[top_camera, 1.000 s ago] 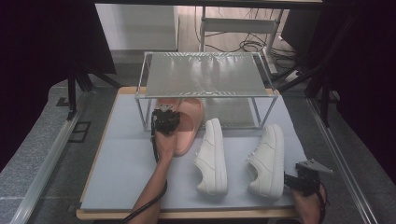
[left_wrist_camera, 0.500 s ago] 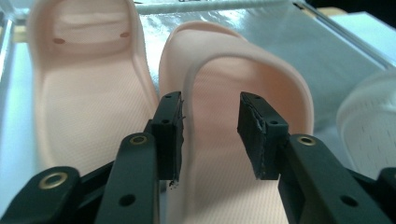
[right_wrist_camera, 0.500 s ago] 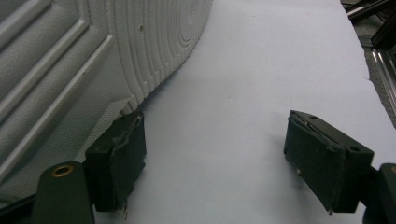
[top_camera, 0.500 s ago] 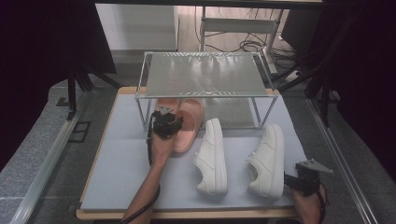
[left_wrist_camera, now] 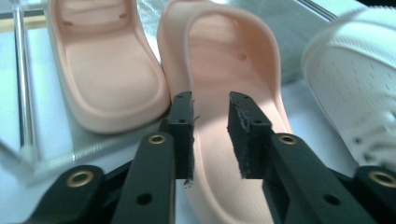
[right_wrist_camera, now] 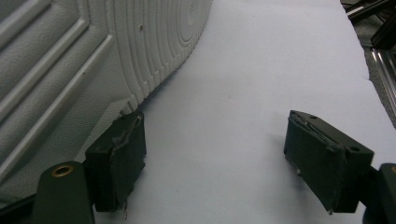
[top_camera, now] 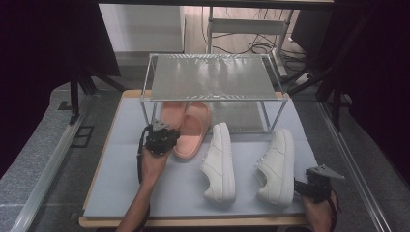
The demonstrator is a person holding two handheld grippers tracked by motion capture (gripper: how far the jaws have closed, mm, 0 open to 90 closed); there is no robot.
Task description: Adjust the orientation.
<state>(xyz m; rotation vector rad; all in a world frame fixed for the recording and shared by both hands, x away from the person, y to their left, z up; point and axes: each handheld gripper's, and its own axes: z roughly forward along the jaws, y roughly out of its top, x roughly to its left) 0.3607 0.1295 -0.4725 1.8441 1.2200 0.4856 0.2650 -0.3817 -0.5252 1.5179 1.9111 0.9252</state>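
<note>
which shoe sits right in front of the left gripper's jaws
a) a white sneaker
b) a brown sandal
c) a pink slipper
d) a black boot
c: in the left gripper view the left gripper has its jaws over the heel end of a pink slipper, with the second pink slipper beside it and a white sneaker off to the side.

The high view looks forward and down over the whole counter [top_camera: 121, 193]. The left gripper view sits close behind its jaws, facing the pink slipper [left_wrist_camera: 233, 93] between them. The right gripper view, low, shares the white sneaker [right_wrist_camera: 70, 56] left of its jaws.
</note>
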